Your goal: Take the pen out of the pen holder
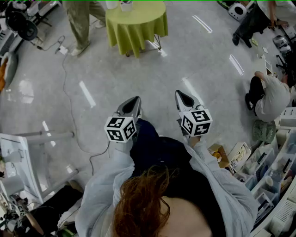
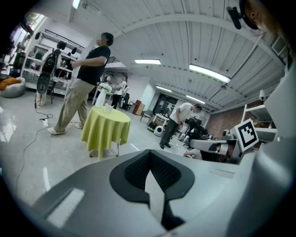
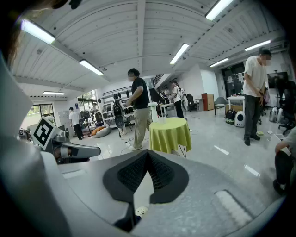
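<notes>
A round table with a yellow-green cloth (image 1: 136, 23) stands far ahead across the floor. On it sits a small white holder (image 1: 126, 4), also seen as the holder (image 2: 107, 108) in the left gripper view and the holder (image 3: 162, 119) in the right gripper view. It is too small to make out a pen. My left gripper (image 1: 135, 99) and right gripper (image 1: 181, 94) are held side by side in front of me, well short of the table. The left gripper (image 2: 149, 152) has its jaws together with nothing between them. So does the right gripper (image 3: 148, 151).
A person (image 1: 83, 18) walks just left of the table, and a cable (image 1: 69, 92) trails over the floor. Another person (image 1: 270, 95) crouches at the right by cluttered shelves (image 1: 273, 171). A white frame (image 1: 23, 157) stands at my left.
</notes>
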